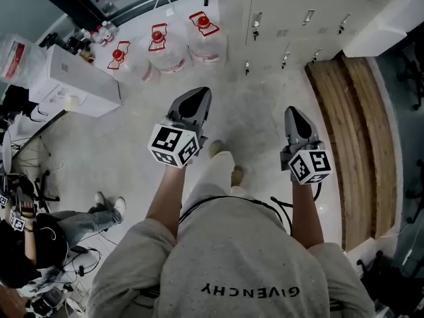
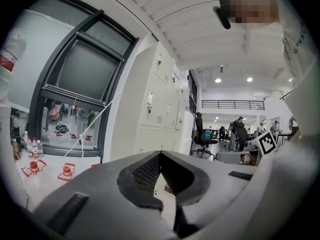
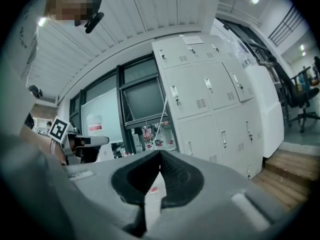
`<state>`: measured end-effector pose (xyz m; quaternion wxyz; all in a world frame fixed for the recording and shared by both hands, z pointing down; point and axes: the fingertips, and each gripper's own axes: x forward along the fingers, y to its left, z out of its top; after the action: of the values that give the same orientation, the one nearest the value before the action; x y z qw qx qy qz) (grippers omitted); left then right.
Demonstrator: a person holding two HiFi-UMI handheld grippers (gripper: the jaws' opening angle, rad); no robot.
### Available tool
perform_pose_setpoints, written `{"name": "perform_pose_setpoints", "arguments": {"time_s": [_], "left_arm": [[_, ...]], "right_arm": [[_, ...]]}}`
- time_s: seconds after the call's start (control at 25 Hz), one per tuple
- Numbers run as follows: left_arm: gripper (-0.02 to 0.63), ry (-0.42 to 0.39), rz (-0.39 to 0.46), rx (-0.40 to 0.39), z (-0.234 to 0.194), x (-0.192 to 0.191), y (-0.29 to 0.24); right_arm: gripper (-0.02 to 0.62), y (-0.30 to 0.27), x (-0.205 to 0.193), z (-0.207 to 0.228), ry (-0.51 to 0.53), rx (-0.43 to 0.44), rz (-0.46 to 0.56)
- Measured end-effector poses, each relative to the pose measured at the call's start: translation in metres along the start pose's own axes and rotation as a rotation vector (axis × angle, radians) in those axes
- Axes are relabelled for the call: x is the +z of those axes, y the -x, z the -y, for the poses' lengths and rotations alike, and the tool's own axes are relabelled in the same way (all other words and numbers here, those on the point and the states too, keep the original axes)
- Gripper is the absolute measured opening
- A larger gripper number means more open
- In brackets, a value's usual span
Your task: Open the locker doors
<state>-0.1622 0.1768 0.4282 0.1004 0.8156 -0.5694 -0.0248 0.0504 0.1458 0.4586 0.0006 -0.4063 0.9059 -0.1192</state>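
The white lockers (image 1: 298, 18) stand ahead at the upper right of the head view, with every door I can see closed. Both grippers hang in mid-air well short of them. My left gripper (image 1: 201, 93) points toward the floor in front of the lockers, jaws together and empty. My right gripper (image 1: 292, 110) is level with it to the right, also shut on nothing. The left gripper view shows the lockers (image 2: 157, 99) beyond the closed jaw tips (image 2: 160, 154). The right gripper view shows the locker bank (image 3: 210, 99) with its handles, past its own closed tips (image 3: 160, 153).
Three large water jugs with red caps (image 1: 159, 45) stand on the floor left of the lockers. A white box (image 1: 76, 81) is at the far left. A wooden step (image 1: 358, 131) runs along the right. A seated person (image 1: 40, 237) is at lower left.
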Motion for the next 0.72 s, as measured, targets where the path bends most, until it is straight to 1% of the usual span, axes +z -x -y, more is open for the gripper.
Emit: {"name": "perform_pose_setpoints", "arguments": {"time_s": [0.16, 0.32, 0.52, 0.72], "left_arm": [[-0.002, 0.009, -0.026, 0.004, -0.006, -0.004, -0.022], [-0.002, 0.021, -0.029, -0.015, -0.014, -0.005, -0.06], [-0.002, 0.041, -0.028, -0.027, -0.035, -0.004, -0.11], [-0.002, 0.063, -0.057, -0.035, -0.06, -0.013, -0.163]], "right_arm": [[0.0, -0.018, -0.002, 0.01, -0.027, 0.011, -0.008], [0.0, -0.045, 0.001, 0.028, -0.045, 0.015, -0.014], [0.0, -0.09, 0.002, 0.056, -0.06, 0.015, -0.029], [0.0, -0.143, -0.003, 0.084, -0.077, 0.025, -0.057]]}}
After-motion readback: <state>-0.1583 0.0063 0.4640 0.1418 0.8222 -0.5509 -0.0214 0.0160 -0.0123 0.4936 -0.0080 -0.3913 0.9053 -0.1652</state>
